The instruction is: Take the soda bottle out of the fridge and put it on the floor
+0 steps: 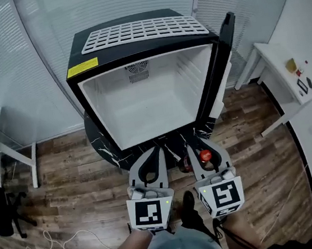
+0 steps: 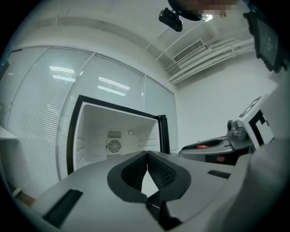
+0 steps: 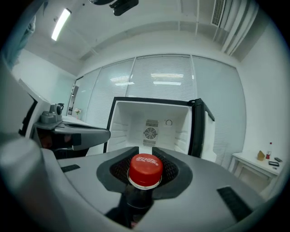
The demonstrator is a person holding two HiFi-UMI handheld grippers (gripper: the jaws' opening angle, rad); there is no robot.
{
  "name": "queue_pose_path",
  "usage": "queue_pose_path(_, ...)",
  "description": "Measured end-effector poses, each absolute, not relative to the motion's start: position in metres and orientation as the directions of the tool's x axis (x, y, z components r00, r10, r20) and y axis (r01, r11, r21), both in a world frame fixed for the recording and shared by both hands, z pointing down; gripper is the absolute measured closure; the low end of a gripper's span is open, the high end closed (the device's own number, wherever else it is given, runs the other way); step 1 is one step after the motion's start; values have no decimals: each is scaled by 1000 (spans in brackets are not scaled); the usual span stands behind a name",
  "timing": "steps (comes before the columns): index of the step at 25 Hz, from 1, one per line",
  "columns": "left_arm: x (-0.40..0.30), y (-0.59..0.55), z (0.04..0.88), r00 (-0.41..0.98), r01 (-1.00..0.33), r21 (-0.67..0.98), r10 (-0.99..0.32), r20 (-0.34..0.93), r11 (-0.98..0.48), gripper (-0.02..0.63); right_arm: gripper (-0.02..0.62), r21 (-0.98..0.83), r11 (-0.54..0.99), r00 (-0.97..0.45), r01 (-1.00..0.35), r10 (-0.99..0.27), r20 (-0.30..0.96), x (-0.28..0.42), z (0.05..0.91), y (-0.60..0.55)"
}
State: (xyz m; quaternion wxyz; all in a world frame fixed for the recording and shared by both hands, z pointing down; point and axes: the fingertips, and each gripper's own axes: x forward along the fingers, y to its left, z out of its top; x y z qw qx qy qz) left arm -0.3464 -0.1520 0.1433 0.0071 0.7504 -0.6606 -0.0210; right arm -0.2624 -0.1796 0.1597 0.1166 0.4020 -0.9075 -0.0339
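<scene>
The soda bottle [image 3: 144, 181] is dark with a red cap [image 1: 205, 155]. My right gripper [image 3: 145, 150] is shut on its neck just under the cap, and it hangs upright in front of the fridge. The black fridge [image 1: 93, 95] stands open with a bare white inside [image 3: 152, 120]; its door [image 1: 225, 62] is swung out to the right. My left gripper [image 1: 155, 152] is beside the right one at the same height. Its jaws are shut tip to tip [image 2: 147, 155] with nothing between them. The bottle's lower body is hidden under the right gripper.
The fridge rests on a low black marbled base [image 1: 105, 147] over wood flooring [image 1: 67, 182]. A white table [image 1: 282, 72] with small items stands at the right and another white table [image 1: 0, 140] at the left. A white cable [image 1: 63, 245] and a black object [image 1: 0, 213] lie at lower left.
</scene>
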Motion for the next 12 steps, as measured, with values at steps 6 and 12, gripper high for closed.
queue_pose_path(6,-274,-155,154,342,-937,65,-940,-14,-342,589,491,160,513,-484,-843,-855,188,-192,163,-154)
queue_pose_path(12,-185,-151,161,530,-845,74,-848,-11,-530,589,491,186,326,-301,-927,-942,151,-107,165,-123)
